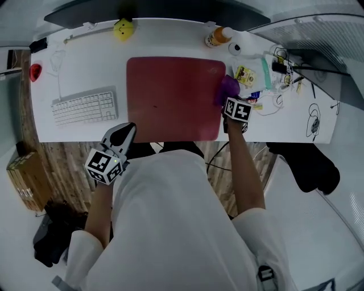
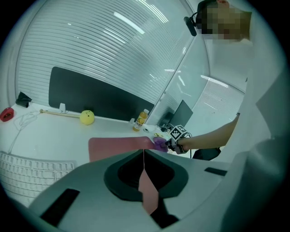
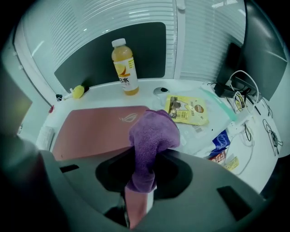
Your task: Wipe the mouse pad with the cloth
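Observation:
A dark red mouse pad [image 1: 173,96] lies in the middle of the white desk [image 1: 85,62]. My right gripper [image 1: 230,98] is shut on a purple cloth [image 3: 152,136], which bunches out of the jaws over the pad's right edge [image 3: 104,129]. The cloth [image 1: 227,87] shows purple at that edge in the head view. My left gripper [image 1: 126,132] hangs at the desk's front edge, left of the pad, with its jaws together and nothing between them. In the left gripper view the pad [image 2: 118,147] and the right gripper [image 2: 174,138] with the cloth [image 2: 159,144] lie ahead.
A white keyboard [image 1: 85,107] lies left of the pad. An orange juice bottle [image 3: 123,65], a yellow snack packet [image 3: 188,108], wrappers and cables [image 1: 290,74] crowd the right side. A yellow ball [image 1: 123,28] and a monitor [image 1: 148,8] stand at the back.

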The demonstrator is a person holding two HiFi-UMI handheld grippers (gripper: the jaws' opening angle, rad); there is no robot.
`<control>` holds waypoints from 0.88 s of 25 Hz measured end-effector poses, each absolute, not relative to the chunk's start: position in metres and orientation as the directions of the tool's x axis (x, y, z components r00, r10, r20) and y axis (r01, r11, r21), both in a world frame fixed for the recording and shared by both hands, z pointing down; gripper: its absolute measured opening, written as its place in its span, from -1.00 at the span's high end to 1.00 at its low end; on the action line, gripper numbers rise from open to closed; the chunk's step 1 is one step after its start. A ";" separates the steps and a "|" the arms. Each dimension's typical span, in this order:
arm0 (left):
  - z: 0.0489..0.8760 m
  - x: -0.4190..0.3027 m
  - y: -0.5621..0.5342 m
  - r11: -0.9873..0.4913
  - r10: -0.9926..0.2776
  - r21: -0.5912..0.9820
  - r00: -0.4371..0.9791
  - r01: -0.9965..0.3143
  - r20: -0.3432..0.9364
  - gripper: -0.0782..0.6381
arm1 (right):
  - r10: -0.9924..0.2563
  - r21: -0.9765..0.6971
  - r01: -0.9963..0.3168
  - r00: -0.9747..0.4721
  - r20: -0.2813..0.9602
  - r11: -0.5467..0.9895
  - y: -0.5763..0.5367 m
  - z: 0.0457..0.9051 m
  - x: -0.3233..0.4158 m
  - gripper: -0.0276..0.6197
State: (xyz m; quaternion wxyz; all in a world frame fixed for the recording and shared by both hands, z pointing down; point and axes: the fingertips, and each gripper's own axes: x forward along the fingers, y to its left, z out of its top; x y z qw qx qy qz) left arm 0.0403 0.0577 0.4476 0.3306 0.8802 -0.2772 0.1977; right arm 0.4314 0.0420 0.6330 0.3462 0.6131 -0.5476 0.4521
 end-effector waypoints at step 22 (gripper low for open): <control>0.485 -0.077 0.060 -0.406 -0.496 0.519 0.659 -0.752 0.566 0.72 | -0.321 -0.016 -0.997 0.009 0.947 -0.076 -0.050 0.663 0.369 0.55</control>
